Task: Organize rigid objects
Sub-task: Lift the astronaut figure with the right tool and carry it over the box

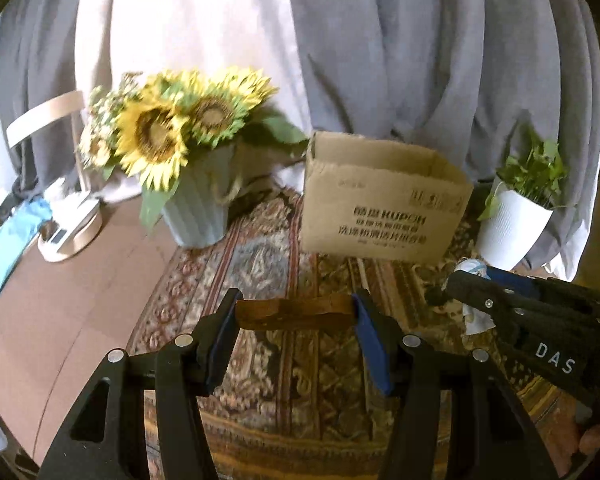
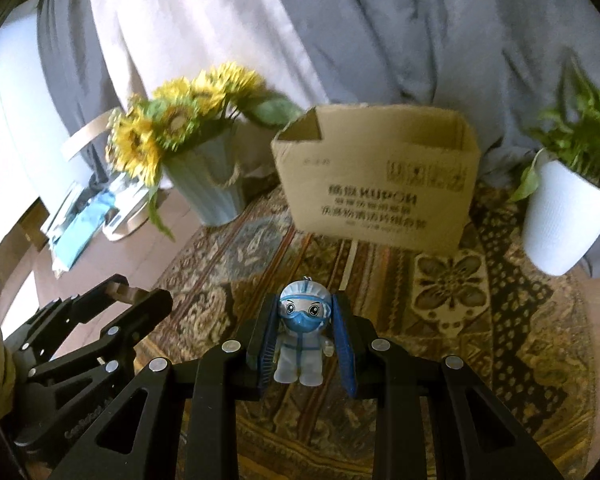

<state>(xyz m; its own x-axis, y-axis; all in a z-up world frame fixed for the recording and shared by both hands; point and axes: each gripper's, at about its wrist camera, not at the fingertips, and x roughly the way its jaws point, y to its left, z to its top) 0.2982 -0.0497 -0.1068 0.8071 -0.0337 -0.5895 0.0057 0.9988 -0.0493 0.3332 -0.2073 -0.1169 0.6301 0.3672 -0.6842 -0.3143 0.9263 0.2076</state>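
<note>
Grippers both loaded: your left gripper [image 1: 296, 314] clamps a brown wooden piece [image 1: 294, 312], your right gripper [image 2: 303, 334] pinches a masked figurine [image 2: 302, 336], above the patterned rug [image 2: 440, 300], cardboard box [image 2: 380, 184] beyond.

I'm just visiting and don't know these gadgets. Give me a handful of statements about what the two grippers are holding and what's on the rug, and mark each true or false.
1. The right gripper is closed on a small figurine in a white suit and blue mask. True.
2. The left gripper is empty. False: it holds a brown wooden piece between its pads.
3. The cardboard box is open at the top. True.
4. The sunflowers stand in the white pot. False: they stand in a pale blue ribbed vase; the white pot holds a green plant.
5. The box stands on the patterned rug. True.
</note>
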